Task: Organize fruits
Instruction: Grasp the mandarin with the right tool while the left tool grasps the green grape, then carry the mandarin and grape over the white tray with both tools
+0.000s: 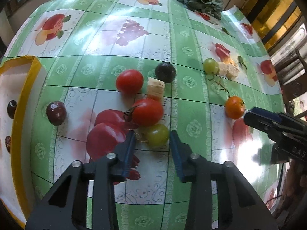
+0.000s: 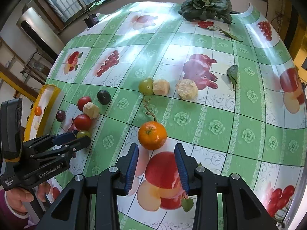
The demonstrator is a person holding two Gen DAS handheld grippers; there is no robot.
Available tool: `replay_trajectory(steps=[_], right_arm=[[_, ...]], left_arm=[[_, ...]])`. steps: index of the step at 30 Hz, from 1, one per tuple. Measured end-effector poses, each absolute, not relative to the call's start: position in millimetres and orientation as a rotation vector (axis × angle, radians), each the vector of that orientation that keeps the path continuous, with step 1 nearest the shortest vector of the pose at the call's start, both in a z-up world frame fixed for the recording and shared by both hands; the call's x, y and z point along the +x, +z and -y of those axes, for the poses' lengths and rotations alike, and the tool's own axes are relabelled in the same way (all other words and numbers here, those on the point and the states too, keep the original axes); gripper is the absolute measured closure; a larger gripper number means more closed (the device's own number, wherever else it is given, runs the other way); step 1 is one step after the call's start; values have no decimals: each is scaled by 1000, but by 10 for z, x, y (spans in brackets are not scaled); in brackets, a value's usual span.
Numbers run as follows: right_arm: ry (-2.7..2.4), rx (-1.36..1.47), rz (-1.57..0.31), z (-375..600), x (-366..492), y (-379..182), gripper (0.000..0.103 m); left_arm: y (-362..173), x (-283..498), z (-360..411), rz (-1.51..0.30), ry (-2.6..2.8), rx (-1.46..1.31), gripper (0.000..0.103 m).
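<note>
In yellow tray (image 1: 28,80), fruits cut off by rim.

Green fruit-print tablecloth (image 2: 220,115): tomatoes (image 1: 147,111), grapes (image 1: 157,134), orange (image 2: 152,135), pale chunks (image 2: 186,89), leafy greens (image 2: 206,5), yellow-rimmed tray (image 1: 21,103).

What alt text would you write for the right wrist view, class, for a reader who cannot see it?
The open right gripper hovers just short of a small orange on a green fruit-print tablecloth. Farther off lie a green grape, two pale food chunks and leafy greens. At left, the left gripper reaches another green grape beside cherry tomatoes.
</note>
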State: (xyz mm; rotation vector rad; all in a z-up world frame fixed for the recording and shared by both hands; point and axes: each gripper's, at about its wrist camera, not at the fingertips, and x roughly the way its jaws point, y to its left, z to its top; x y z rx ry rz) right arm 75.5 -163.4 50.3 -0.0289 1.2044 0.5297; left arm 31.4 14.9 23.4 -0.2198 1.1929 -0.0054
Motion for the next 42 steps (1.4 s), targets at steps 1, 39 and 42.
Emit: replay_trajectory(steps=[1, 39, 42], right_arm=[[534, -32, -1204, 1621, 763, 499, 65], [519, -38, -1175, 1405, 281, 677, 68], [529, -38, -1170, 1350, 217, 716, 68]], left_arm=[[237, 308, -132, -1192, -8, -208, 71], [611, -35, -251, -1131, -15, -133, 76], [658, -62, -282, -1118, -12, -127, 76]])
